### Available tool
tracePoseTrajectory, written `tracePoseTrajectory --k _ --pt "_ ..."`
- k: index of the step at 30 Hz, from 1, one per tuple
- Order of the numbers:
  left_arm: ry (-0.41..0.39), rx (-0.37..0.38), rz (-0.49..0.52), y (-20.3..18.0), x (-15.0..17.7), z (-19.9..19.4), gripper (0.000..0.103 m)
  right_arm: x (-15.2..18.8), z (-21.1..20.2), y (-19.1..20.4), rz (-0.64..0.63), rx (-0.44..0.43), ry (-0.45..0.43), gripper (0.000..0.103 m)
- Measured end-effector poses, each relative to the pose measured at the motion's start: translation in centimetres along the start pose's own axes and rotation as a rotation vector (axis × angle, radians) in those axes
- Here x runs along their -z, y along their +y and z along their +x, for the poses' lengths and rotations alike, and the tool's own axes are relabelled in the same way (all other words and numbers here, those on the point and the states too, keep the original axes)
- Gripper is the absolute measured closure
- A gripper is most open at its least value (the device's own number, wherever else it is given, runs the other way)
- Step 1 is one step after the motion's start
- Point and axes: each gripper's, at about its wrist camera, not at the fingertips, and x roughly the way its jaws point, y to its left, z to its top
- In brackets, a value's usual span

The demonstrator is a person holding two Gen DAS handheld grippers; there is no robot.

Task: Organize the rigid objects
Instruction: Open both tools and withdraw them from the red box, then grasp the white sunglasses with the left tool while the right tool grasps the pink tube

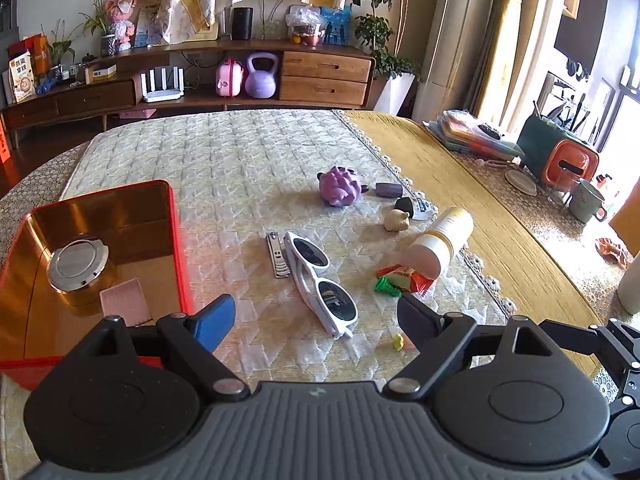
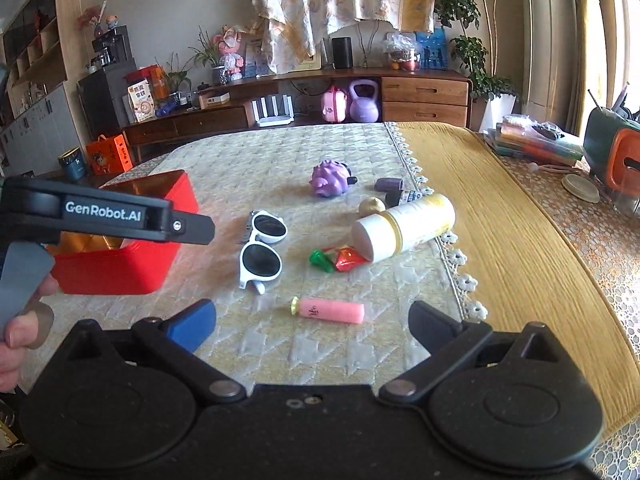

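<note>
A red box [image 1: 178, 240] with a gold inside stands at the left; it holds a round metal tin [image 1: 78, 266] and a pink card [image 1: 126, 300]. It also shows in the right wrist view [image 2: 120, 268]. White sunglasses [image 1: 320, 280] [image 2: 262, 250] lie mid-table beside a nail clipper [image 1: 276, 254]. A white and yellow bottle [image 1: 440, 242] [image 2: 404, 226] lies on its side. A pink tube [image 2: 332, 310] lies just ahead of my right gripper [image 2: 312, 324], which is open and empty. My left gripper [image 1: 316, 320] is open and empty over the sunglasses' near end.
A purple spiky toy [image 1: 340, 186] [image 2: 330, 178], a small purple cylinder [image 1: 388, 189], a beige figure [image 1: 397, 220], a red wrapper [image 1: 408, 278] and a green piece [image 1: 384, 284] lie around. A yellow runner [image 1: 480, 216] covers the table's right part. Books, a mug and an orange box stand at far right.
</note>
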Motion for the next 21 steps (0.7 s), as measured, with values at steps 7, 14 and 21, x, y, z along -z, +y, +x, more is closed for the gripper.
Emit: tracePoseTrajectory --k 7,14,21 --pt "0.052 -0.014 0.017 -1.6 0.3 3.7 0.015 0.9 2.0 -0.3 -0.042 0.014 0.036 0.002" --pt "0.076 -0.072 0.029 -2.2 0.1 7.0 0.015 1.0 4.3 -0.5 -0.060 0.021 0.059 0.007" --pt "0.094 -0.097 0.037 -1.8 0.0 9.7 0.015 1.0 6.2 -0.1 -0.084 0.024 0.071 0.015"
